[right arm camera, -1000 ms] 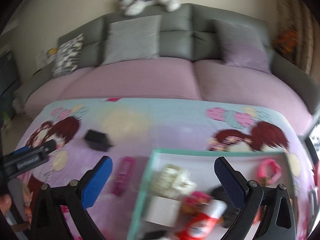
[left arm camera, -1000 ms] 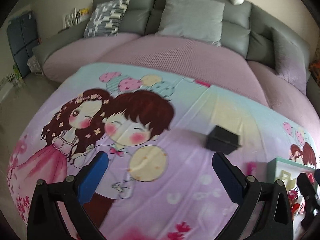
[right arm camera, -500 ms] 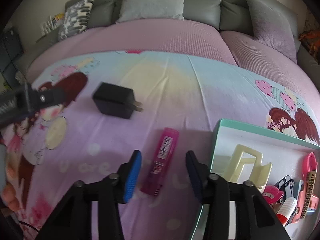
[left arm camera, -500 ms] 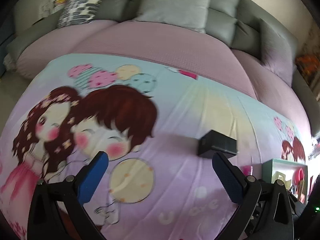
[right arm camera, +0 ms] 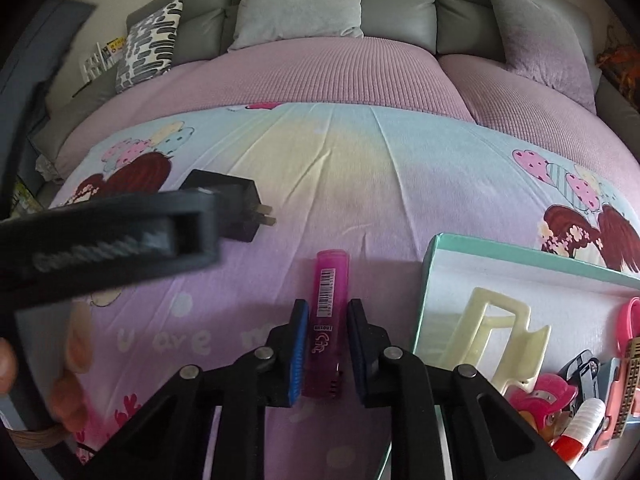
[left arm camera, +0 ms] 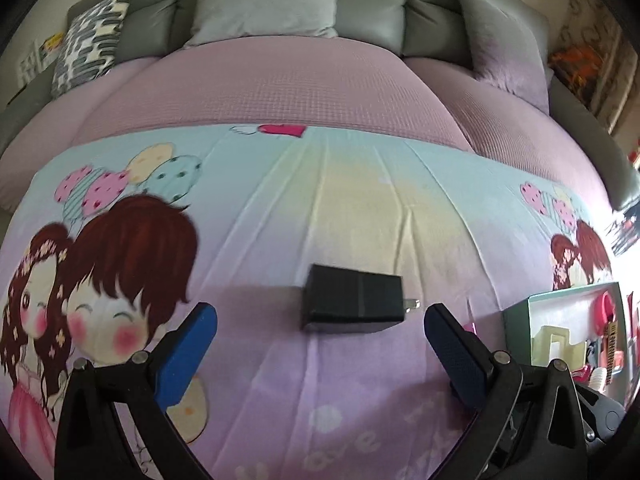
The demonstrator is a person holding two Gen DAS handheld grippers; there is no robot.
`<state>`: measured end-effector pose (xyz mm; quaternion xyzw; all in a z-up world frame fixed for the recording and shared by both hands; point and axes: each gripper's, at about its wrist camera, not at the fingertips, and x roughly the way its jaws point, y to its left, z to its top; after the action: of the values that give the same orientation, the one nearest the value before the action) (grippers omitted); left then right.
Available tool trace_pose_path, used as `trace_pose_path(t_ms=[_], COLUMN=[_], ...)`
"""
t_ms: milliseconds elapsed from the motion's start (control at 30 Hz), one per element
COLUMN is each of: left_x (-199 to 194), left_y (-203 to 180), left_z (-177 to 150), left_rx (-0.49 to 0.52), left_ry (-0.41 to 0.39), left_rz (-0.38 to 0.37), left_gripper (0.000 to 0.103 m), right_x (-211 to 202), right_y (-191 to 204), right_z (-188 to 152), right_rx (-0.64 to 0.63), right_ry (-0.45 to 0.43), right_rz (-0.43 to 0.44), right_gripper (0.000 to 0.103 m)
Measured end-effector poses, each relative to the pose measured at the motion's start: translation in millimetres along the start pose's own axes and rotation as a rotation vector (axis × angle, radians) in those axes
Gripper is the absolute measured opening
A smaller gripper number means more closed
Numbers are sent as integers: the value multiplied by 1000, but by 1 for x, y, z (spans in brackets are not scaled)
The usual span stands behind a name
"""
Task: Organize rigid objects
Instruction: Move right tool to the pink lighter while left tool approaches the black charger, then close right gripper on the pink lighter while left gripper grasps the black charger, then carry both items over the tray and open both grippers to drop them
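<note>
A black plug charger (left arm camera: 352, 300) lies on the cartoon bedsheet (left arm camera: 340, 208), just ahead of my open left gripper (left arm camera: 320, 320), between the lines of its blue fingers. It also shows in the right wrist view (right arm camera: 236, 208), half behind the left gripper's body (right arm camera: 108, 236). A pink highlighter (right arm camera: 328, 312) lies on the sheet between the blue pads of my right gripper (right arm camera: 328, 316), which has closed around it. A green-rimmed white box (right arm camera: 436, 280) to the right holds a cream hair claw (right arm camera: 492, 332) and several small toys.
A grey sofa with a pink cover (right arm camera: 320, 72) and cushions stands behind the sheet. The box shows at the right edge of the left wrist view (left arm camera: 520, 312). A person's hand (right arm camera: 68, 400) is at the lower left.
My right gripper dropped onto the pink highlighter and narrowed its jaws around it. My left gripper moved forward and right until the black charger sits between its open fingers.
</note>
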<state>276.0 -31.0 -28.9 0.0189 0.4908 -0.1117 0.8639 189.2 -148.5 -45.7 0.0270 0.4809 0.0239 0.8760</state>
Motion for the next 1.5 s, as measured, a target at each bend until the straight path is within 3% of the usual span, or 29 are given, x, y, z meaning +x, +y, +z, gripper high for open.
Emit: trace_pose_path(t_ms=[33,100,133,167,233,600,833,1033,1200,1300,1500], left_x=[4,8,11,13,13,-17,-77,-120,-134,-134,-117], left_y=[-4,-8,-10,-10,-11,8,-3,-42,-81,-105,-134], left_z=[1,3,4,4,6,-9,-34,-59,-82,-98,-120], left_rx=[14,26,29,27,20,-55,-52,-10,23,39,63], left_ry=[4,10,19,25,29,5,-40,-53,-26,3,53], left_rz=[4,-1,-10,-25,-54,-81,-85,-142,-204,-255,-283], left_gripper=[101,87,72,65,58,57,58,58,58,58,58], right_x=[0,-1,-1,-1,-3,-22,-73,-128,-146,-149,-151], right_y=[-1,-1,-2,-2,-3,-9,-16,-56,-93,-115,-138], right_z=[0,0,0,0,-2,-4,-24,-66,-100,-119,-135], right_rx=[1,2,4,5,4,45,62,108,162,199,252], right_ry=[-1,-1,-1,-2,-3,-8,-57,-72,-42,-17,-22], right_rz=[5,10,13,16,20,60,57,-36,-104,-140,-146], right_gripper=[21,21,21,21,21,21,21,21,21,21,21])
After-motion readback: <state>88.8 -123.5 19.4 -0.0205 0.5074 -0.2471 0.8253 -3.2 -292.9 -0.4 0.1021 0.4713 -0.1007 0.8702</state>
